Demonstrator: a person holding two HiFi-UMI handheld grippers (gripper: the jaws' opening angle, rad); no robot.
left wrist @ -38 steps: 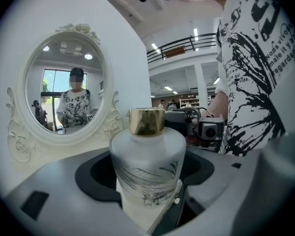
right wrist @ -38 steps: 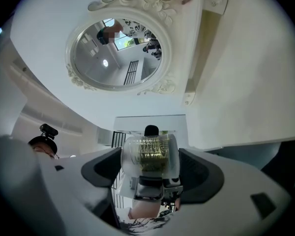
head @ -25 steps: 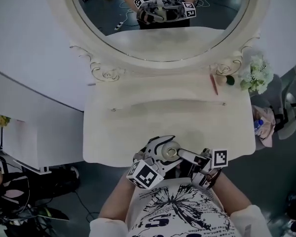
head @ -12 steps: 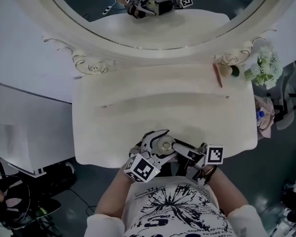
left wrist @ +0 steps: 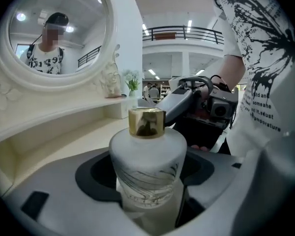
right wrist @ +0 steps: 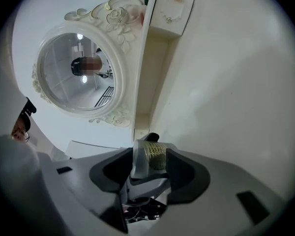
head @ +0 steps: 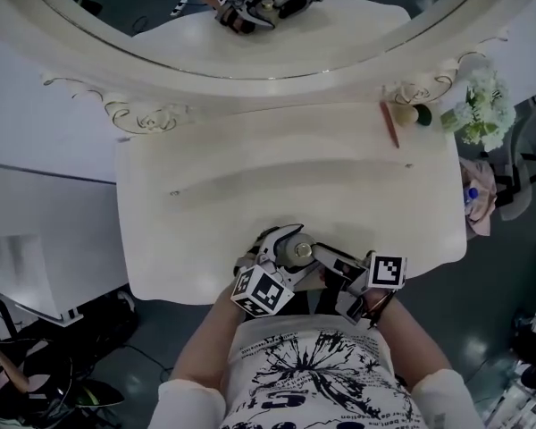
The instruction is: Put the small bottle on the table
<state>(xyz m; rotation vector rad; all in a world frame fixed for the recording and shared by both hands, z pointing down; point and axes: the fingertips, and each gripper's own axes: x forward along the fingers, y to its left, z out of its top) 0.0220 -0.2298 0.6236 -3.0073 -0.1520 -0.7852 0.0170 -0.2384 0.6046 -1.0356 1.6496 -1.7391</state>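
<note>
Left to right. Your left gripper (head: 284, 247) stays clamped on the body of the small bottle (left wrist: 147, 156), a frosted flask with a gold cap, held upright over the front edge of the table (head: 277, 177), as it was a second ago. The change is to its right. The right gripper (right wrist: 150, 167) stood with its jaws wide then. Now they are closing round the bottle's capped top, and the pads look to be touching its sides. Both grippers therefore hold the same bottle, which points to a handover from left to right. The bottle is not yet set down. The tabletop behind it lies bare, and the only other things, a pink pencil (head: 389, 125) and flowers (head: 479, 107), sit well apart at the far right.
</note>
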